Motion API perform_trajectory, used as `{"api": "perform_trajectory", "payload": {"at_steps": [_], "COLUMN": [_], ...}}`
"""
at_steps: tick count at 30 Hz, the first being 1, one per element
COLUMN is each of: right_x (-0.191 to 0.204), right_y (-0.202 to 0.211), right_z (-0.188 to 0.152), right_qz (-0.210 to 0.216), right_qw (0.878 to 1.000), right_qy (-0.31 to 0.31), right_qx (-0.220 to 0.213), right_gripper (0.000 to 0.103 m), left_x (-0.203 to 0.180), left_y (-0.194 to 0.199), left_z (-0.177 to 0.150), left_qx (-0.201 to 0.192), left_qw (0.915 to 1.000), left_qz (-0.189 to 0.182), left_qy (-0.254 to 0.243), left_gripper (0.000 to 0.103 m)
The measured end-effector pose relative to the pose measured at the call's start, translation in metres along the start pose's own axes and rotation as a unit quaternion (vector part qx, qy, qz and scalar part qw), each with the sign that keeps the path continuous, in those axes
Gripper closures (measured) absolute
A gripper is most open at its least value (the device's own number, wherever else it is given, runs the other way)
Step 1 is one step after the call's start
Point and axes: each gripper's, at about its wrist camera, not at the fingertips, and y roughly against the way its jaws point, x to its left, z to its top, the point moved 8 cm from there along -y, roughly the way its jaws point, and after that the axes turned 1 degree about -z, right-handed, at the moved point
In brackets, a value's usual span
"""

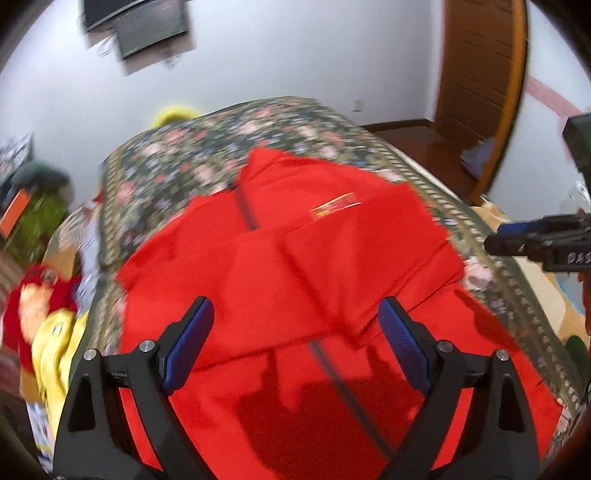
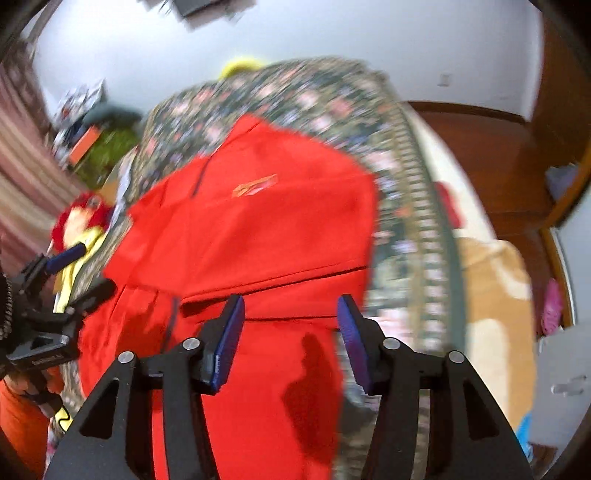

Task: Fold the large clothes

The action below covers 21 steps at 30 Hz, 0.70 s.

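Note:
A large red zip-front jacket (image 1: 295,266) lies front up on a floral bedspread (image 1: 207,155), its sleeves folded across the chest below a small logo patch (image 1: 334,206). My left gripper (image 1: 295,328) hovers open and empty over the jacket's lower half. The jacket also shows in the right wrist view (image 2: 258,229). My right gripper (image 2: 290,328) is open and empty above the jacket's right lower edge. The right gripper shows at the right edge of the left wrist view (image 1: 517,240); the left gripper shows at the left edge of the right wrist view (image 2: 79,267). Both views are motion-blurred.
Red and yellow clothes (image 1: 44,317) are piled off the bed's left side. A wooden door (image 1: 476,74) and wood floor (image 2: 491,155) lie to the right. A cardboard box (image 2: 495,295) sits by the bed's right edge. A screen (image 1: 147,26) hangs on the white wall.

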Motion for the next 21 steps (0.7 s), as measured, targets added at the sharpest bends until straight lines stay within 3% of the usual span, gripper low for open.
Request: {"api": "perform_trajectory", "payload": {"at_steps": [7,9,11,13,19,21], "right_x": [-0.048,-0.059,-0.069,-0.078,-0.089,-0.090], "right_y": [0.022,0.019,0.014,0.010,-0.005,-0.006], "right_z": [-0.003,-0.007,-0.013,-0.019,-0.028,-0.031], "right_qz": [-0.039,-0.044,-0.046,-0.050,-0.056,-0.051], "right_qw": [0.998,0.998,0.998,0.998,0.997,0.997], "right_qy": [-0.031,-0.038,-0.043,-0.044,-0.045,-0.049], "right_qx": [-0.040,-0.037,-0.028,-0.017,0.003,0.006], "right_gripper": [0.048,0.048,0.048,0.048,0.048,0.048], "left_x": [-0.067,-0.087,-0.102,-0.113,-0.142,-0.142], "left_y": [-0.055,-0.074,-0.090,-0.103,-0.144,-0.158], "left_z": [0.024,0.029,0.031,0.029,0.017,0.014], "left_qx": [0.040,0.054,0.063,0.075,0.124,0.130], "left_qw": [0.9971,0.9949,0.9937,0.9917,0.9813,0.9817], "left_qz": [-0.051,-0.067,-0.062,-0.065,-0.096,-0.088], "left_qy": [-0.041,-0.051,-0.069,-0.082,-0.112,-0.108], "left_gripper": [0.012,0.013,0.024,0.027,0.028,0.028]}}
